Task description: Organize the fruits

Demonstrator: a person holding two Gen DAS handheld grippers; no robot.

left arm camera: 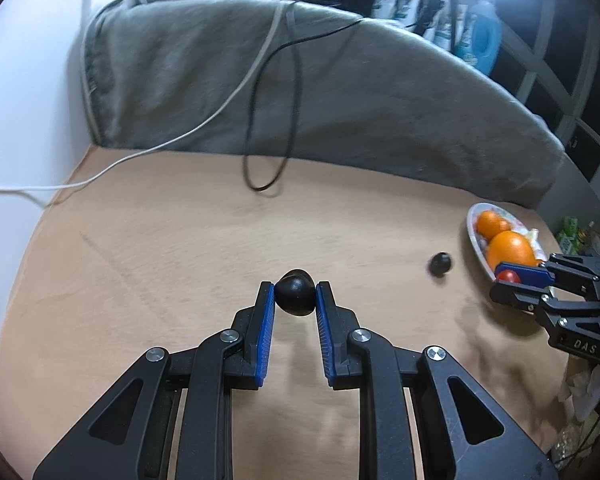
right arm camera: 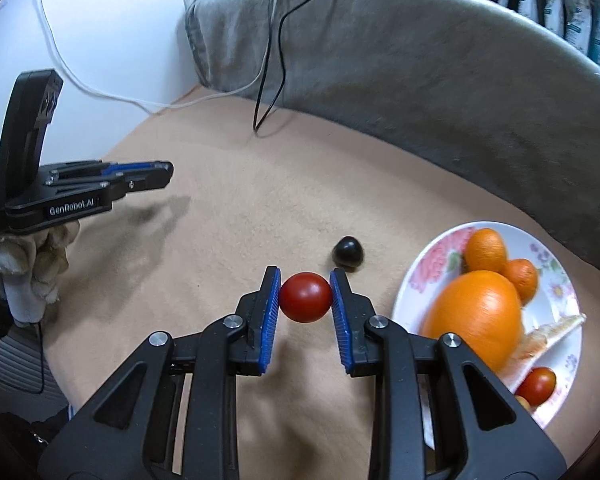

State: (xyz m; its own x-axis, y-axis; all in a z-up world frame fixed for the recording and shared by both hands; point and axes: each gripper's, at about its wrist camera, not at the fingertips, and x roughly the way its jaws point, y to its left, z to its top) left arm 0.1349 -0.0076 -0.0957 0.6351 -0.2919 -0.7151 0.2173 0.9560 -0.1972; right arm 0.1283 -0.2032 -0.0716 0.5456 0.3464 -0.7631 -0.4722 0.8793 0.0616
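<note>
Left gripper [left arm camera: 295, 294] pinches a dark fruit [left arm camera: 294, 295] between its pads; right gripper [right arm camera: 305, 298] pinches a red tomato [right arm camera: 305, 297]. Plate [right arm camera: 434, 256], right of the right fingers, holds oranges [right arm camera: 476, 312]. Another dark fruit [right arm camera: 348, 252] sits just ahead, not yet plated.

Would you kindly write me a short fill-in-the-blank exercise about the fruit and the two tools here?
1. The left tool is shut on a ____ fruit.
2. The right tool is shut on a ____ tomato.
3. The oranges lie on a floral ____.
4. One loose black fruit sits on the ____, beside the plate.

Missing words: black; red; plate; table
</note>
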